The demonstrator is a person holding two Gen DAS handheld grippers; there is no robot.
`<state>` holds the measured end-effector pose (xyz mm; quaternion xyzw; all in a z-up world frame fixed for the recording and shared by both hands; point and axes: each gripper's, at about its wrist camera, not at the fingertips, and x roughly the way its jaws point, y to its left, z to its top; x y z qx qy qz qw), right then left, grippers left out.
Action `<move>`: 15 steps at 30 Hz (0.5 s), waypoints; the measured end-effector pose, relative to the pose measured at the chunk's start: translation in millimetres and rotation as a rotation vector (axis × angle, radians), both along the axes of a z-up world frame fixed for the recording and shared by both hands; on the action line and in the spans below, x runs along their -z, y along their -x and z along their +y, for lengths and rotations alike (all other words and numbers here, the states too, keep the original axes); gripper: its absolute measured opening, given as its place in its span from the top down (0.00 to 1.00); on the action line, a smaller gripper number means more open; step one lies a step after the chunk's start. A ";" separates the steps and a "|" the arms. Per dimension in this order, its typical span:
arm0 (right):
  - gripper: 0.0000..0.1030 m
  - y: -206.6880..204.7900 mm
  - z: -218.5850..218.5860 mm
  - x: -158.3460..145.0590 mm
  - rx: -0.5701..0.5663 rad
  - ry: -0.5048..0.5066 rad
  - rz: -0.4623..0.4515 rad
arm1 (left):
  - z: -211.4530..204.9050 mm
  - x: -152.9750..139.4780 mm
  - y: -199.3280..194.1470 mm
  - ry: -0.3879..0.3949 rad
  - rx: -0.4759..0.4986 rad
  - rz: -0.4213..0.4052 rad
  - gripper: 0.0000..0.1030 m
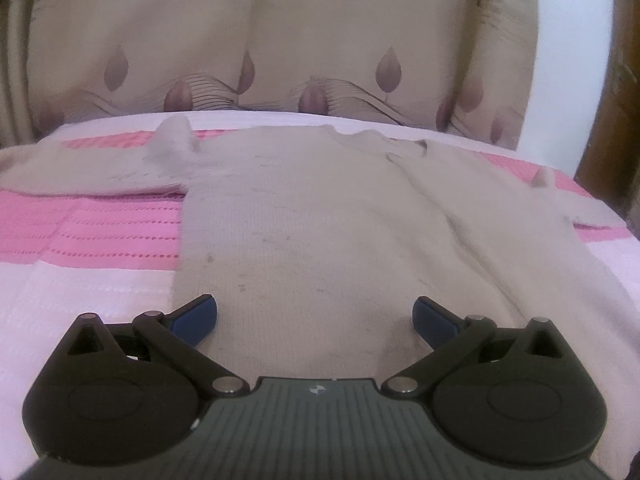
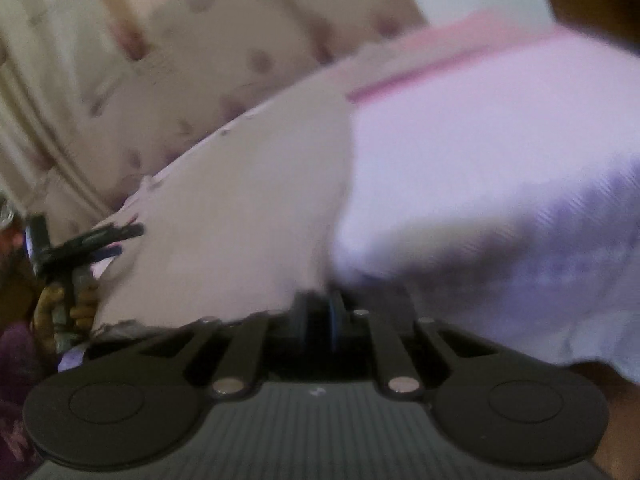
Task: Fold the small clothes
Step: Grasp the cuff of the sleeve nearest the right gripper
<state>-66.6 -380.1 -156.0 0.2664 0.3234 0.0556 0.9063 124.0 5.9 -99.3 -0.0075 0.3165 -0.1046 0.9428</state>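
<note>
A small beige knit sweater lies flat on the pink and white bedspread, neck at the far end, sleeves spread to left and right. My left gripper is open just above the sweater's near hem, blue pads wide apart, holding nothing. My right gripper is shut, its pads pinched at the sweater's near edge; the view is blurred. The left gripper shows at the left of the right wrist view.
A beige curtain with leaf prints hangs behind the bed. A dark wooden edge stands at the far right. The bedspread drops off at the right side.
</note>
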 end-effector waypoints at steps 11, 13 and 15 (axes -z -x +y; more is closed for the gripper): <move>0.21 -48.2 -154.7 -57.6 0.267 -0.226 -0.317 | -10.9 -4.3 2.5 -0.010 -0.004 -0.094 0.00; 0.21 -73.7 -193.6 -54.3 0.346 -0.243 -0.311 | -11.4 -2.3 0.0 0.003 0.023 -0.061 0.00; 0.21 -100.9 -230.6 -50.7 0.431 -0.237 -0.282 | -13.0 -2.6 -1.5 0.002 0.023 -0.067 0.00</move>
